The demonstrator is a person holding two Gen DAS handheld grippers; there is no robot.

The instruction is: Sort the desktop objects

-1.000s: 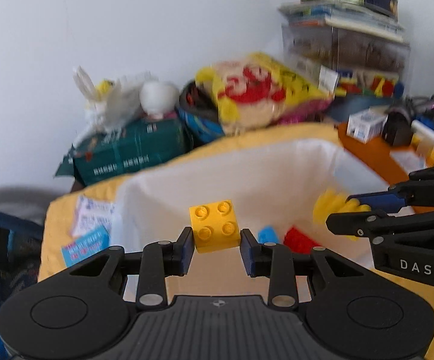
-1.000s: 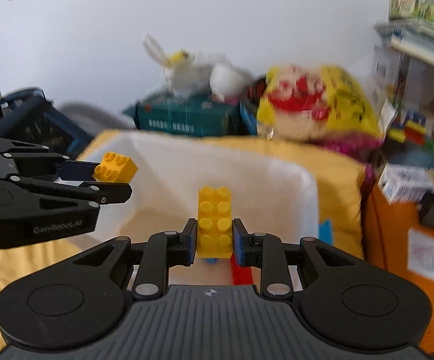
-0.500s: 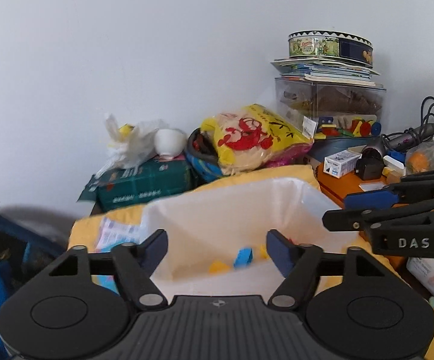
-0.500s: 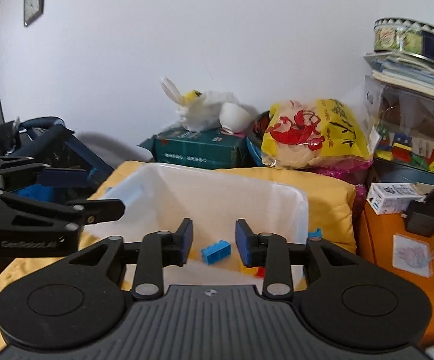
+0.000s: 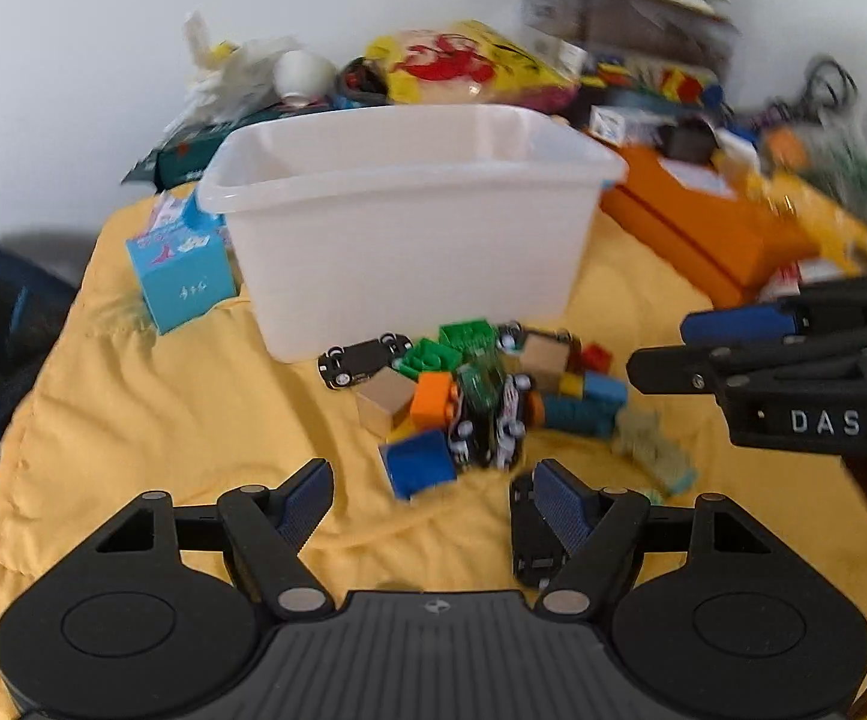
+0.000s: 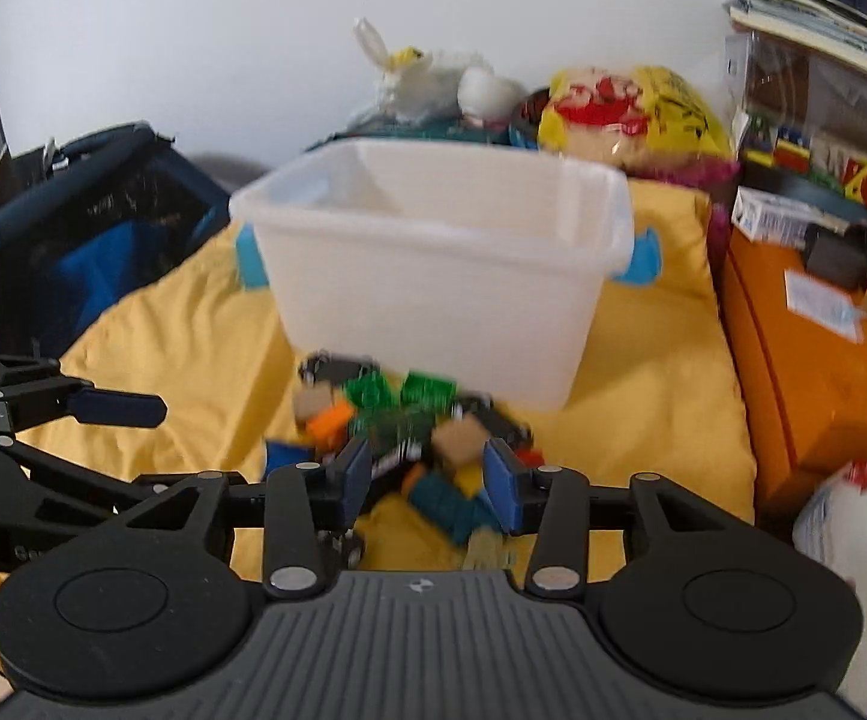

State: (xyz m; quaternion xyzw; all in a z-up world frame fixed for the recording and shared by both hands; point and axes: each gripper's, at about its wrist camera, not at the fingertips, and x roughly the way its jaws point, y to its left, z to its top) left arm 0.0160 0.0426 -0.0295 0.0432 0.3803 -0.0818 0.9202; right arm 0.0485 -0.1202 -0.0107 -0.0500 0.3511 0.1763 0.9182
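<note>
Both grippers, left at its widest and empty, right with jaws that have just been opening and nothing between the pads, face the toy pile on the yellow cloth, in front of the white bin. This appears to be the approach for a fresh pick: each must settle on one piece, perhaps the blue block, and close. The bin's contents are hidden by its near wall.

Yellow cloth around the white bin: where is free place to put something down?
Bare yellow cloth lies left of the toy pile, below the blue box, and right of the white bin up to the orange box. Directly in front of the bin the pile crowds it.
</note>
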